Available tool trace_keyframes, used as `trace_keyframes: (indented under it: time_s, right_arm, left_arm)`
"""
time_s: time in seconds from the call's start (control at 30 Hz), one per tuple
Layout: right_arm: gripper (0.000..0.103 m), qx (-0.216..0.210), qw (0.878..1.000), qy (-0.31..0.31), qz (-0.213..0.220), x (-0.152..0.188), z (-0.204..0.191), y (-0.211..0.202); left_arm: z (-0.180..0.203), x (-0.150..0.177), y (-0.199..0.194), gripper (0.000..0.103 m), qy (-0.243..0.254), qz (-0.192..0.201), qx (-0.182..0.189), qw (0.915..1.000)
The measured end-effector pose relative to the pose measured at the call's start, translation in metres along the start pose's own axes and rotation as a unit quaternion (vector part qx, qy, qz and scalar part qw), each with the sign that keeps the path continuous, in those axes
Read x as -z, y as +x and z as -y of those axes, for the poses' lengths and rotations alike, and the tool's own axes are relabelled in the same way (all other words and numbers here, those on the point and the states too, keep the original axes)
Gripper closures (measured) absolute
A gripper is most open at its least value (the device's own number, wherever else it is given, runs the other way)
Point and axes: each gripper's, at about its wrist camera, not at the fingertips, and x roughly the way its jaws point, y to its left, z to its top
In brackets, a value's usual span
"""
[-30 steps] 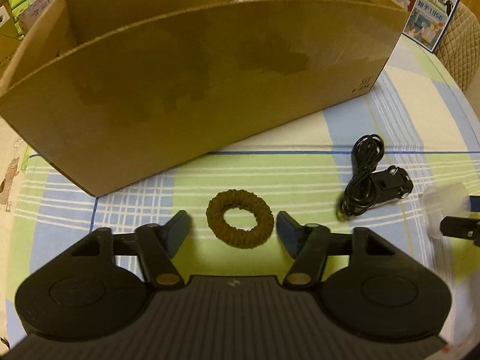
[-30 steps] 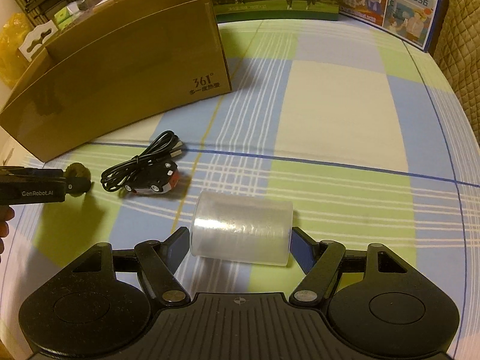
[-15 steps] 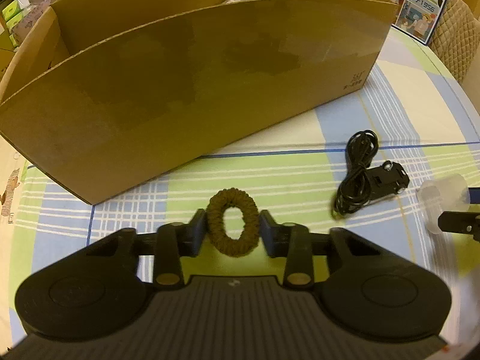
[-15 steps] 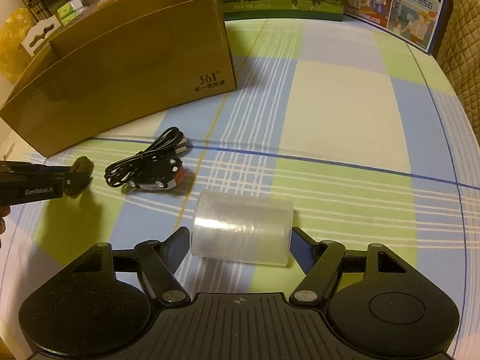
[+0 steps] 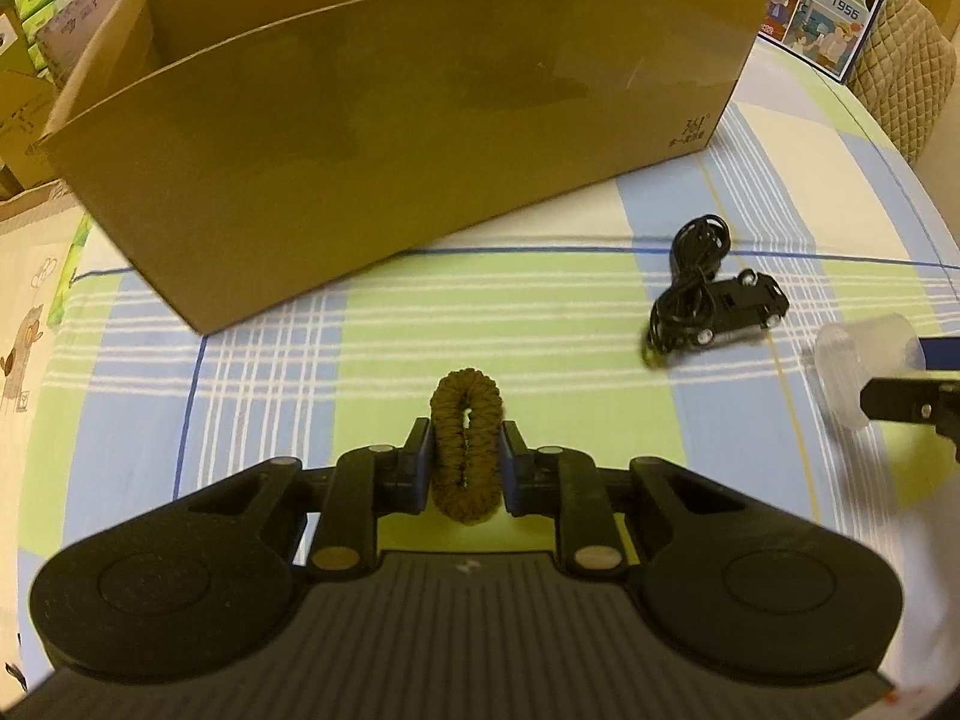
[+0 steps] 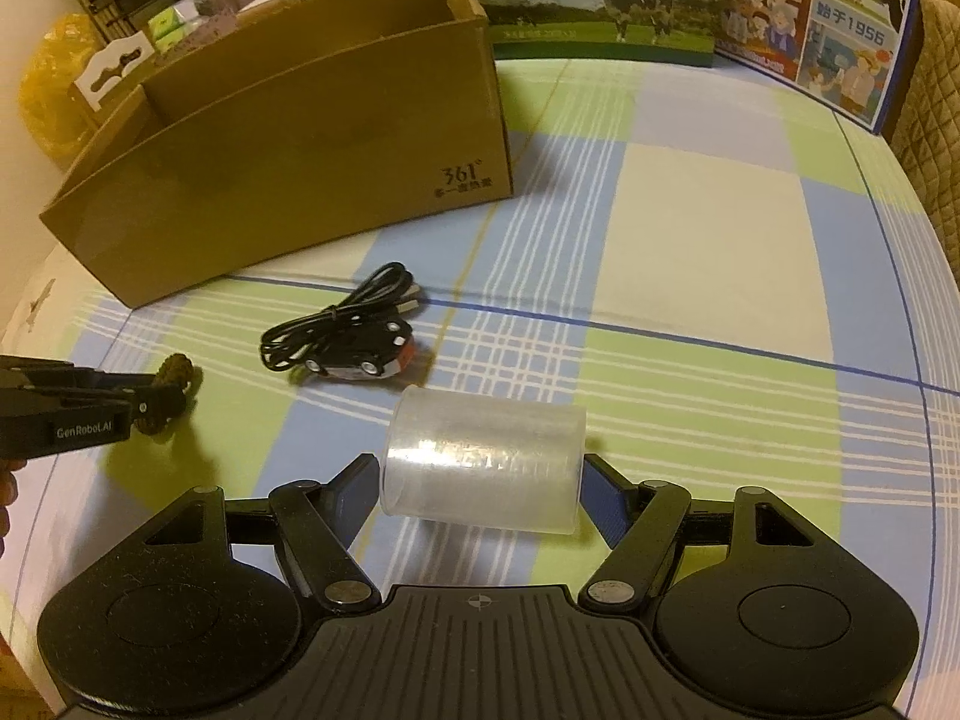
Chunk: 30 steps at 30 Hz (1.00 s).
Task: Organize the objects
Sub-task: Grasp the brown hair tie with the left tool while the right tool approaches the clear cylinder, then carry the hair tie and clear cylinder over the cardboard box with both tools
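Observation:
A brown hair scrunchie (image 5: 465,420) stands on edge between the pads of my left gripper (image 5: 465,468), squeezed into a narrow oval; the jaws are still closing on it. From the right wrist view the same gripper (image 6: 150,402) and scrunchie (image 6: 174,369) show at the far left. My right gripper (image 6: 480,486) holds a clear plastic roll (image 6: 483,462) by its two ends. A tall, open cardboard box (image 5: 390,150) stands behind. Between the two grippers a coiled black cable (image 6: 336,324) lies against a small black toy car (image 6: 366,357).
The checked tablecloth (image 6: 690,252) stretches to the right of the box. Printed milk cartons (image 6: 600,0) stand along the back edge. A quilted chair back (image 5: 900,72) rises at the far right. Shelves and packages sit beyond the table's left side.
The left jaws closed from wide apart onto the scrunchie, squashing it from a round ring into a narrow oval and tipping it up. The right gripper keeps the roll.

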Motion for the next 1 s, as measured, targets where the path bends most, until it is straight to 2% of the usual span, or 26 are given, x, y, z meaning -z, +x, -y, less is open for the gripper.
trace_keyframes:
  time_s: [0.2, 0.53, 0.8, 1.0]
  right_arm:
    - [0.034, -0.008, 1.0, -0.013, 0.013, -0.003, -0.008, -0.009]
    - [0.034, -0.032, 0.998, -0.03, 0.04, -0.014, -0.025, -0.027]
    - [0.034, -0.091, 0.995, -0.007, 0.051, -0.032, -0.034, -0.039]
    - [0.034, -0.116, 0.991, -0.013, 0.068, -0.051, -0.045, -0.047]
  left_arm:
    - [0.003, 0.005, -0.013, 0.085, -0.002, 0.009, 0.001, 1.0]
    - [0.009, -0.002, -0.052, 0.085, -0.007, 0.056, 0.008, 0.9984]
    - [0.008, -0.013, -0.086, 0.085, -0.013, 0.099, 0.012, 0.9949]
    - [0.004, -0.023, -0.105, 0.085, -0.02, 0.127, 0.01, 0.9917]
